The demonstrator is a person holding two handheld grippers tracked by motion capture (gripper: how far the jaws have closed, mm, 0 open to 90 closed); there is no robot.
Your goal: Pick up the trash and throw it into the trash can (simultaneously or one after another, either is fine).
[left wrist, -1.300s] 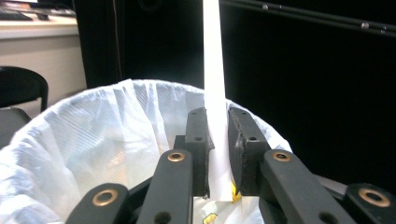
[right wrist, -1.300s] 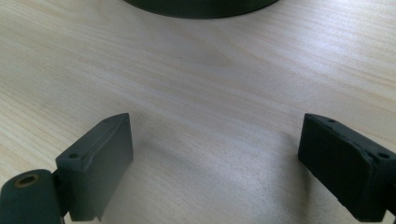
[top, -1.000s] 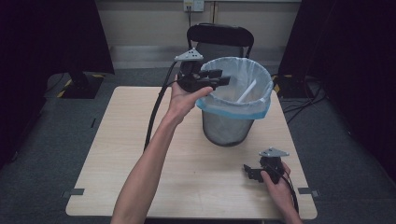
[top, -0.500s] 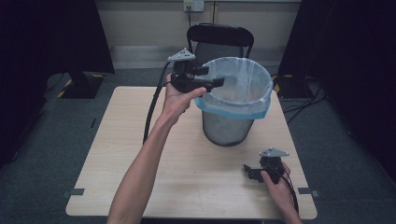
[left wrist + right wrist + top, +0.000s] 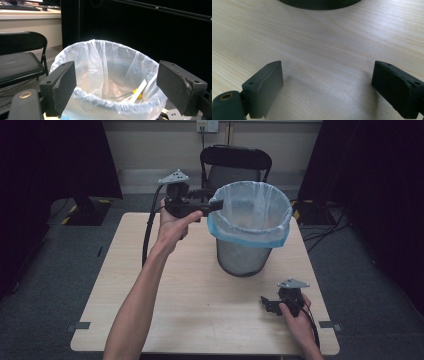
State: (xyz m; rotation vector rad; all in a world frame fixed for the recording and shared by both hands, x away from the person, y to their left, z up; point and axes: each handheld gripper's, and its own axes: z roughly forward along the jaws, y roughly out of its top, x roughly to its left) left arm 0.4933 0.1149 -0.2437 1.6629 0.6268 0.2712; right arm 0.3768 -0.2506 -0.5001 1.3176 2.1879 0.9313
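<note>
A mesh waste bin lined with a translucent white and blue bag stands at the back right of the wooden table. My left gripper is held in the air just left of the bin's rim, jaws pointing at it and open. In the left gripper view the gripper frames the bag's mouth. A white strip and a small yellow piece lie inside. My right gripper rests open on the table in front of the bin; the right gripper holds nothing, and the bin's dark base lies ahead.
A black folding chair stands behind the table, close to the bin. Dark curtains hang on both sides. The left gripper's cable hangs down over the table's left half. Bare wood lies left of and in front of the bin.
My left gripper has drawn back to the left, from over the bin's rim to just beside it. The right gripper has stayed put.
</note>
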